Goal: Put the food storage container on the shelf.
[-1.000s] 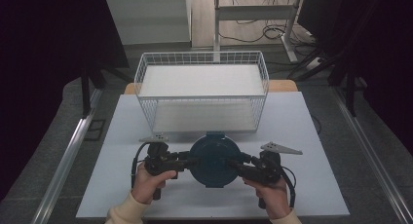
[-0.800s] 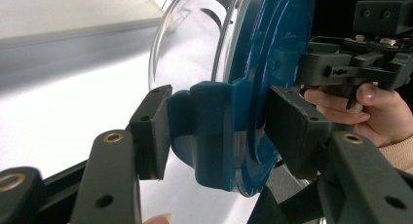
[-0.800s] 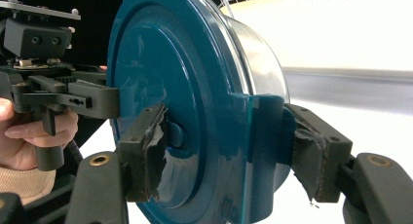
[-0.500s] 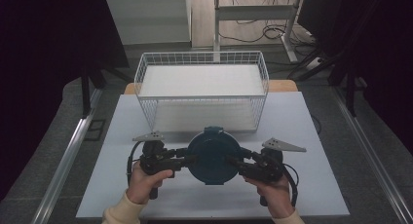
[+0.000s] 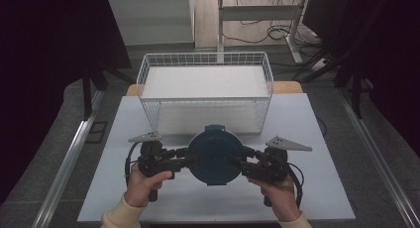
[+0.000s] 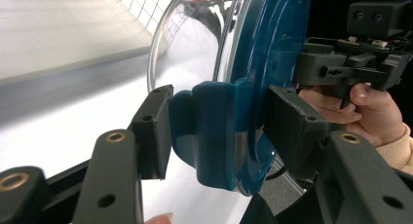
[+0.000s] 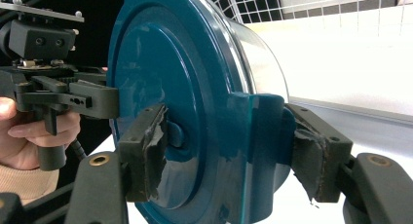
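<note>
My hands: I hold one gripper in each, low at the near edge of the white table, sleeves just coming into the high view.
Left gripper: its jaws sit on either side of a teal side clip; in the left gripper view both pads are pressed against that clip, so I read it as clamped on the container.
Right gripper: the same on the opposite side; in the right gripper view its worn pads squeeze the other clip.
Container: round, with a teal lid and a clear body; it is carried between the two grippers, lid facing up toward the high camera, just in front of the basket and not inside it.
Contact with table: I cannot tell whether the container is lifted clear or resting on the surface.
Wire basket: white, open-topped, standing at the far half of the table with nothing visible in it.
Done so far: I judge the two-sided grasp secure.
Left to do: probably carry it forward over the near rim, lower it into the basket, then release both sides.
</note>
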The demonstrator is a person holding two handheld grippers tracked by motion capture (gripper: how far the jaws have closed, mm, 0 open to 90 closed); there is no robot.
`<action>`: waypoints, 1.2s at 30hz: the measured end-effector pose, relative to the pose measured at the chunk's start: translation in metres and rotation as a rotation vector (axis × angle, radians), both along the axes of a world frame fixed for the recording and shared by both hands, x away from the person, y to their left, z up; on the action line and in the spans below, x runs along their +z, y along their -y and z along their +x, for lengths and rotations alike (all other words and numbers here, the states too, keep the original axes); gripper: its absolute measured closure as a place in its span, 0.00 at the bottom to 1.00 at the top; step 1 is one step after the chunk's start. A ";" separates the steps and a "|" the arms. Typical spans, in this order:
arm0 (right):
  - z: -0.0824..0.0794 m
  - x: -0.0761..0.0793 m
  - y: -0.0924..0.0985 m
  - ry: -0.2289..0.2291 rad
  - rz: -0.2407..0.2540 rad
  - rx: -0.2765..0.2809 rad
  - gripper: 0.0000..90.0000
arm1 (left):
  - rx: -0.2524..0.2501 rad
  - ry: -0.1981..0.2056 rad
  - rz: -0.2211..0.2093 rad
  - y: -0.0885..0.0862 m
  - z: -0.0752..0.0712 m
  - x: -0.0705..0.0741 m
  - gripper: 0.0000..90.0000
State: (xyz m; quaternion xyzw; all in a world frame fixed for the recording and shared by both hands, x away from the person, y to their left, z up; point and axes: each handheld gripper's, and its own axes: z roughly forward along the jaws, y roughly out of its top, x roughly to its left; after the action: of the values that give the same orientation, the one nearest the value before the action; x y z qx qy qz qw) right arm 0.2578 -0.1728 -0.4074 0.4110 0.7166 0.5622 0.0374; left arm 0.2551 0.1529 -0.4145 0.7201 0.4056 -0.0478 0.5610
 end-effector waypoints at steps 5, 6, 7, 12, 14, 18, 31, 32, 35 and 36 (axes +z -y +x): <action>0.001 0.010 -0.001 0.017 0.001 0.007 0.39 | 0.002 0.021 -0.005 -0.003 0.000 0.009 0.51; 0.001 0.012 -0.002 0.024 0.000 0.007 0.39 | 0.003 0.022 -0.007 -0.003 0.000 0.010 0.51; 0.001 0.013 -0.002 0.030 -0.003 0.008 0.39 | 0.003 0.023 -0.007 -0.003 0.000 0.011 0.51; 0.007 0.021 -0.003 0.033 -0.006 0.016 0.39 | 0.012 0.032 -0.009 -0.004 0.003 0.018 0.51; 0.009 0.026 -0.004 0.041 -0.009 0.020 0.39 | 0.013 0.042 -0.012 -0.005 0.004 0.023 0.51; 0.014 0.039 -0.007 0.061 -0.014 0.029 0.39 | 0.021 0.065 -0.014 -0.007 0.009 0.036 0.51; 0.051 0.079 -0.017 0.075 -0.015 0.067 0.39 | 0.042 0.087 -0.019 -0.019 0.037 0.074 0.52; 0.055 0.082 -0.018 0.078 -0.014 0.068 0.40 | 0.043 0.085 -0.018 -0.019 0.039 0.076 0.52; 0.066 0.089 -0.020 0.068 -0.014 0.074 0.40 | 0.043 0.080 -0.004 -0.021 0.050 0.086 0.52; 0.069 0.091 -0.020 0.068 -0.009 0.073 0.40 | 0.046 0.079 -0.002 -0.021 0.053 0.089 0.52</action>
State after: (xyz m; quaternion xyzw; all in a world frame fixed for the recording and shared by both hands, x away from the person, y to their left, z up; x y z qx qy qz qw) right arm 0.3272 -0.1525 -0.3165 0.3652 0.7319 0.5737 0.0429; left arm 0.3083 0.1742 -0.3257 0.7112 0.3995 -0.0067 0.5784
